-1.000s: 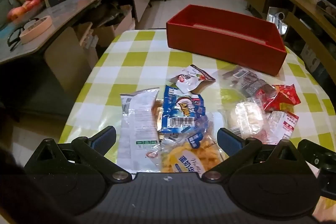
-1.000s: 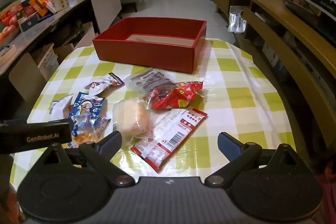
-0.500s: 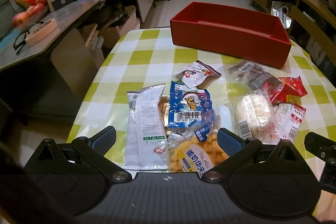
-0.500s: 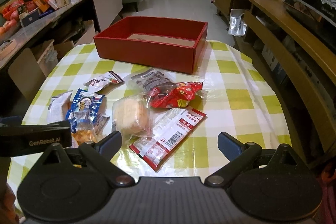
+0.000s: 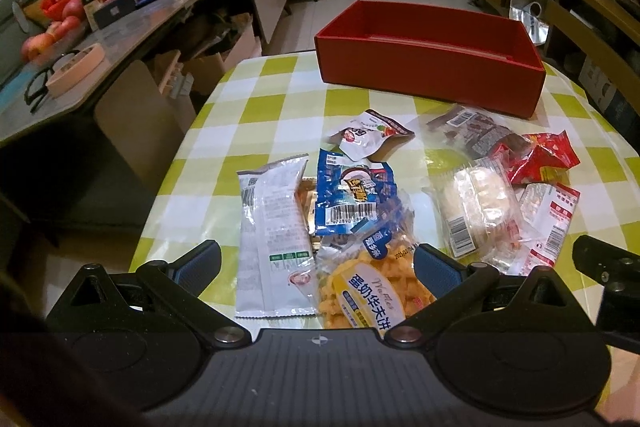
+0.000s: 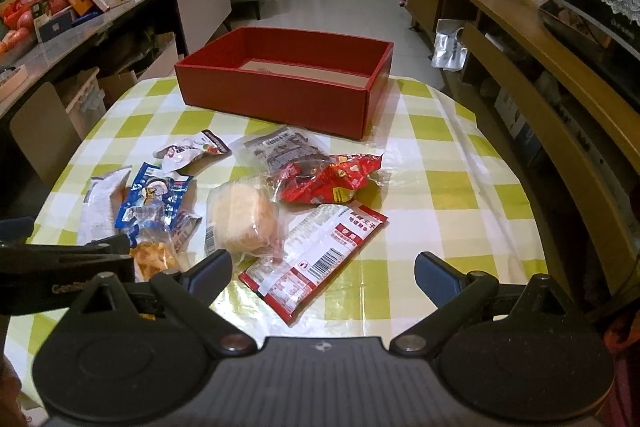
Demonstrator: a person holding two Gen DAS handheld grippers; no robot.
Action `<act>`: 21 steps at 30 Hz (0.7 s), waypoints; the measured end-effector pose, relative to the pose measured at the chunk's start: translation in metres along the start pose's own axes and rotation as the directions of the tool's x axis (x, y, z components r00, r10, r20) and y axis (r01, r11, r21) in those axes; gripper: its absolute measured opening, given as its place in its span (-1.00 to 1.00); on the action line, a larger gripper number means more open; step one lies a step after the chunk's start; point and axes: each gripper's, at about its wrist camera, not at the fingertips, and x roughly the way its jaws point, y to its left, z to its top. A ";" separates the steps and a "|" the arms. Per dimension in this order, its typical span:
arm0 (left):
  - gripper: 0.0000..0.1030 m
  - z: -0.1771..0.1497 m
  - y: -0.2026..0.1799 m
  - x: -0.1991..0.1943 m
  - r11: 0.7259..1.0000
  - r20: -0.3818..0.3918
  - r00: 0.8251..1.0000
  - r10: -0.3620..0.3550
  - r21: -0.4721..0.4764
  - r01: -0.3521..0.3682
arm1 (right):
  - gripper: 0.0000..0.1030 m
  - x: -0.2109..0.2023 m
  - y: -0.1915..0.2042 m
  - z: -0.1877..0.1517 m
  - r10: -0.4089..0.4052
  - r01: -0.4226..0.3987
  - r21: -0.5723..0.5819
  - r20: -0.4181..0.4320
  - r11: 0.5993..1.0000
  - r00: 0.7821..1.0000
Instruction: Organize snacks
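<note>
1. On the round table w/ green-and-white checked plastic cloth (image 5: 276, 83), an open rectangular red cardboard box (image 5: 432, 75) sits at 12 o'clock on the far side, apparently empty; prob. the bin the snacks are meant for, so none sorted yet.
2. Snack heap lies loose btw box and grippers, i.e. within reach of both. Left-wrist view: long silver-white foil packet (image 5: 272, 227) at 9 o'clock of the pile, blue-and-white wafer packet (image 5: 348, 199) overlapping it at centre, yellow clear-film bag of egg-milk waffles (image 5: 372, 295) nearest the camera, small white pouch w/ red print (image 5: 368, 139) toward 12.
3. Right side of heap: clear-wrapped pale round cake (image 6: 244, 219), crinkled red foil snack bag (image 6: 328, 179) resting on a clear pack of dark dried pieces (image 6: 284, 147), flat red-and-white barcode sachet (image 6: 316, 259) closest to the right tool.
4. Left gripper (image 5: 316, 259): tongs spread wide, nothing held, low over the near edge, straddling the waffle bag and foil packet; looks lined up for a first grab.
5. Right gripper (image 6: 324, 267): also wide open and empty, level, pointing to 12, the barcode sachet btw its fingers. Its side shows at 3 o'clock in the left view, so the two tools are side by side.
</note>
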 end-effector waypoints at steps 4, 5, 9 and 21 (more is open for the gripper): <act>1.00 -0.001 -0.001 -0.002 1.000 0.003 1.000 -0.005 0.008 0.005 | 1.00 0.002 0.001 0.000 -0.005 0.005 -0.005 -0.006 1.000 1.000; 1.00 -0.001 -0.001 -0.002 1.000 0.004 1.000 -0.007 0.010 0.007 | 1.00 0.002 0.002 0.000 -0.007 0.007 -0.006 -0.005 1.000 1.000; 1.00 -0.002 -0.002 -0.002 1.000 0.004 1.000 -0.012 0.015 0.012 | 1.00 0.003 0.001 0.000 -0.010 0.010 -0.006 -0.008 1.000 1.000; 1.00 -0.004 -0.007 -0.004 0.999 0.009 1.000 -0.023 0.029 0.023 | 1.00 0.004 0.002 0.000 -0.012 0.012 -0.010 -0.017 1.000 1.000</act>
